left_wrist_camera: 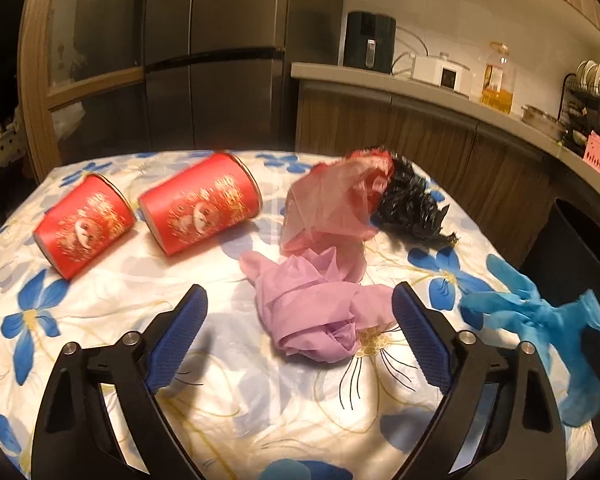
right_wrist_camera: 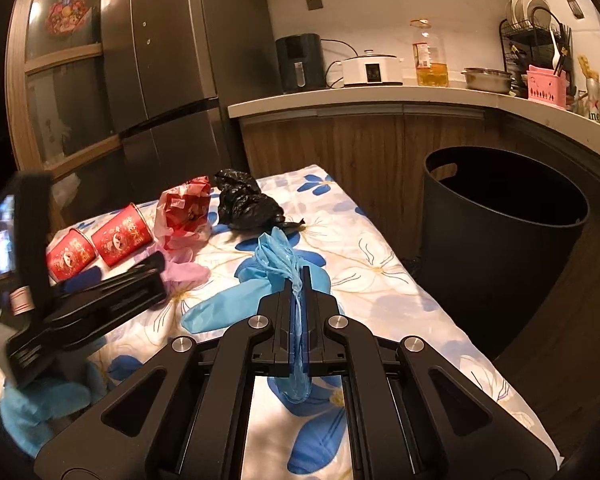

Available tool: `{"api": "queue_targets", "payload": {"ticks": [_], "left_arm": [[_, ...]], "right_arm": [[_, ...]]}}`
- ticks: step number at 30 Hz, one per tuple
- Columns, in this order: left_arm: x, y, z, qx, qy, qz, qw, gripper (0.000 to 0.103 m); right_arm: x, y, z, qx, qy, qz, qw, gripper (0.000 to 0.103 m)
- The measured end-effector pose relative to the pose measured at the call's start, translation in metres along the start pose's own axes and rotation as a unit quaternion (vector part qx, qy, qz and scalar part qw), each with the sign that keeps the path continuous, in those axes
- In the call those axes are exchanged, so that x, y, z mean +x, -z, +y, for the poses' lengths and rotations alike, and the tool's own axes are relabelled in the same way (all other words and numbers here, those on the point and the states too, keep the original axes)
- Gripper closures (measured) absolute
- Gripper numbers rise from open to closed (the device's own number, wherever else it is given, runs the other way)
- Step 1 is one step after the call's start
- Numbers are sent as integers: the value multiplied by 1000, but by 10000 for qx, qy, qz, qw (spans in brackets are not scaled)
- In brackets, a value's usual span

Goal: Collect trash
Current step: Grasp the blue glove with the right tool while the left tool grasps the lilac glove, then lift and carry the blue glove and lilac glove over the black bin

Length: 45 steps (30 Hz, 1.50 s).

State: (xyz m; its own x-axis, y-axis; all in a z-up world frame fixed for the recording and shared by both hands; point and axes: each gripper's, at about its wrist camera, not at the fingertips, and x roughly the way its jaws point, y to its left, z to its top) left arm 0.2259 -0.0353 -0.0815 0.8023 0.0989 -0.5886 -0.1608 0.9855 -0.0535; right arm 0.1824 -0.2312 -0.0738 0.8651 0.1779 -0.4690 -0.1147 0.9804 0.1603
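Our R gripper point(right_wrist_camera: 300, 276) clamped on blue glove point(right_wrist_camera: 278, 256), bin point(right_wrist_camera: 500, 248) nearby. L gripper point(left_wrist_camera: 300, 312) wide open w/ pink glove point(left_wrist_camera: 312, 312) between fingers, holding nothing.

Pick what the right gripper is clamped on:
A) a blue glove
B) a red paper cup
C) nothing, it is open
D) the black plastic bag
A: in the right wrist view the right gripper is shut, with the blue glove pinched between its fingers.
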Motion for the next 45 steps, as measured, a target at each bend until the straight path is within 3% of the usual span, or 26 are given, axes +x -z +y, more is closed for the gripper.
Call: {"api": "queue_targets", "payload": {"ticks": [8, 15, 31, 45], "left_arm": [[20, 8, 3, -21, 195, 480, 9987, 59], [10, 14, 7, -98, 418, 450, 9981, 86], [-76, 8, 16, -107, 482, -398, 9980, 93], [-101, -16, -35, 271, 823, -689, 9939, 93]], "right_arm": [[-4, 1, 0, -11, -13, 3, 10000, 101], [-9, 2, 2, -39, -12, -29, 10000, 101], [-46, -10, 3, -102, -37, -420, 9991, 101], [-75, -39, -25, -9, 147, -843, 9963, 101]]}}
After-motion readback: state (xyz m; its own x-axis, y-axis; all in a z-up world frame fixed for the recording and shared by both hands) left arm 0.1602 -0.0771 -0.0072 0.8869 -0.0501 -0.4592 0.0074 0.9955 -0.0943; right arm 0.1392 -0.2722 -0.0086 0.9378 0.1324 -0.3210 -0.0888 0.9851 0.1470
